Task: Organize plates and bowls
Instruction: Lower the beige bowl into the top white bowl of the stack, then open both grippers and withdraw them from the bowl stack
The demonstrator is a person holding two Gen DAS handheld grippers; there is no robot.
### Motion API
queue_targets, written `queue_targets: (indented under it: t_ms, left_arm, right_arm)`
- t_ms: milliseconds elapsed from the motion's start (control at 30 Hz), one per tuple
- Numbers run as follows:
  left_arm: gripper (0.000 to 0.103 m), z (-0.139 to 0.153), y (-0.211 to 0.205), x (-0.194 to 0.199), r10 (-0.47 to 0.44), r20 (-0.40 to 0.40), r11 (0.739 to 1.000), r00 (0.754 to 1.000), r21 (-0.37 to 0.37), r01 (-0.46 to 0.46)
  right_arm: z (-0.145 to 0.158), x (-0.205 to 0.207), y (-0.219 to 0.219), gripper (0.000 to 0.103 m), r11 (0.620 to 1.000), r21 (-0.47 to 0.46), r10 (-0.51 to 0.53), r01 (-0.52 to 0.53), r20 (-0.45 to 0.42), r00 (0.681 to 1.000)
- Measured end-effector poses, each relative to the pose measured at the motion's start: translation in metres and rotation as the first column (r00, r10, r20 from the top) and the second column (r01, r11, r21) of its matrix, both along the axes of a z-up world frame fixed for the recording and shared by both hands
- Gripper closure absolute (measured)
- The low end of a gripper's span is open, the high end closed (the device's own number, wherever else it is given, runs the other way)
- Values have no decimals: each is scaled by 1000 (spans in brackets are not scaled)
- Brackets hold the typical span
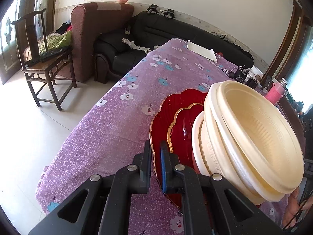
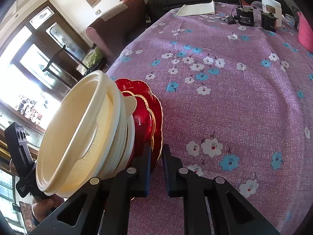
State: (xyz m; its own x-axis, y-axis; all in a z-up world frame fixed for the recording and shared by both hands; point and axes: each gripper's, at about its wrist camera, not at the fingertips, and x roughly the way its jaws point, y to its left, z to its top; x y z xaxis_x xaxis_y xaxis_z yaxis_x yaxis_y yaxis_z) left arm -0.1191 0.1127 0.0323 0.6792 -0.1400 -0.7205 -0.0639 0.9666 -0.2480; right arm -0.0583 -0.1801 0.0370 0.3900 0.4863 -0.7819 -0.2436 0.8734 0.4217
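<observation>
Both black grippers clamped the rim of a large scalloped red glass plate (image 1: pixel 162 121): left gripper (image 1: pixel 156 168), right gripper (image 2: pixel 156 168). It carried a smaller red plate (image 1: pixel 183 129) and stacked cream plastic bowls (image 1: pixel 250 137), tilted above the purple floral tablecloth (image 2: pixel 225 98). A black sofa (image 1: pixel 176 29) stood far.

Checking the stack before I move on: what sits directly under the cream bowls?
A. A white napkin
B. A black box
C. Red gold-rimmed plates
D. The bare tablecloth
C: the nested cream bowls rest on a small red plate lying on a bigger red plate, whose rim sits between the fingers of both the left gripper and the right gripper.
</observation>
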Motion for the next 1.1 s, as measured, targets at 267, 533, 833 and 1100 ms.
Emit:
queue_targets:
  t_ms: [267,533,833,1100]
  left_arm:
    - [95,1,-11,2,-16,2,1000,1000,-7,16]
    - [95,13,-48,7,-87,22,996,996,7,86]
    - [95,13,-133,19,-227,12,974,974,18,227]
    - [94,7,-224,25,-371,-11,927,929,56,371]
  right_arm:
    - [2,-4,-10,90,1000,4,-21,21,5,1000]
    - [11,-20,-48,90,997,27,-78,77,28,997]
    - [20,-49,-129,91,977,53,-208,206,47,977]
    - [18,-81,-216,91,930,56,-366,363,54,929]
